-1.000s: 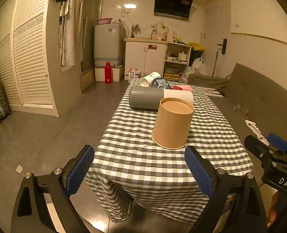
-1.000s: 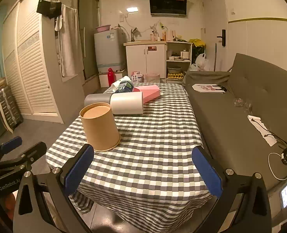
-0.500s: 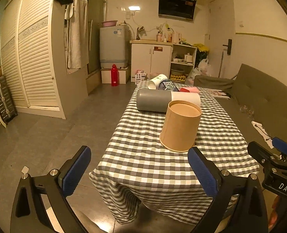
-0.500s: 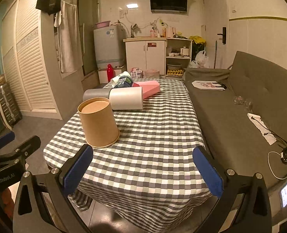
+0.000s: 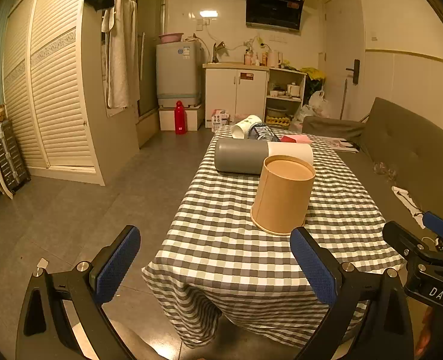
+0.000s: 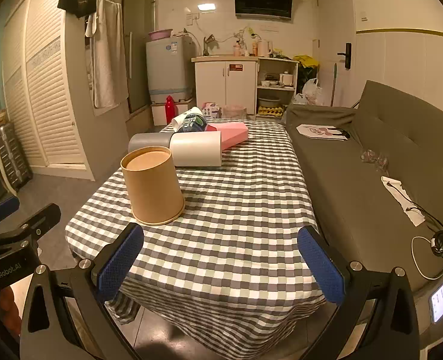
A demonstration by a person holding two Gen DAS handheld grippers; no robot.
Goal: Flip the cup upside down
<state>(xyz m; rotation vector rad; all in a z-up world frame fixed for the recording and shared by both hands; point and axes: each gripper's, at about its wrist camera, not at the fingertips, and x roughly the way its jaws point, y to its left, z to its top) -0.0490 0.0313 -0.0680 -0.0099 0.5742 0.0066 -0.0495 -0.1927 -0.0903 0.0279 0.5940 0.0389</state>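
Note:
A tan paper cup (image 5: 282, 195) stands upside down, wide rim down, on the checked tablecloth (image 5: 233, 249); it also shows in the right wrist view (image 6: 154, 186). My left gripper (image 5: 215, 265) is open and empty, held off the table's near left corner, short of the cup. My right gripper (image 6: 221, 262) is open and empty over the table's near edge, to the right of the cup. Each gripper shows at the edge of the other's view.
A grey and white cylinder (image 6: 179, 147) lies on its side behind the cup, with a pink box (image 6: 233, 133) and two more cups (image 6: 191, 120) beyond. A grey sofa (image 6: 371, 165) runs along the table's right side. Open floor lies to the left.
Both grippers have drawn back from the table, so the cup looks farther away. The cup has stayed in place, and both grippers have stayed open.

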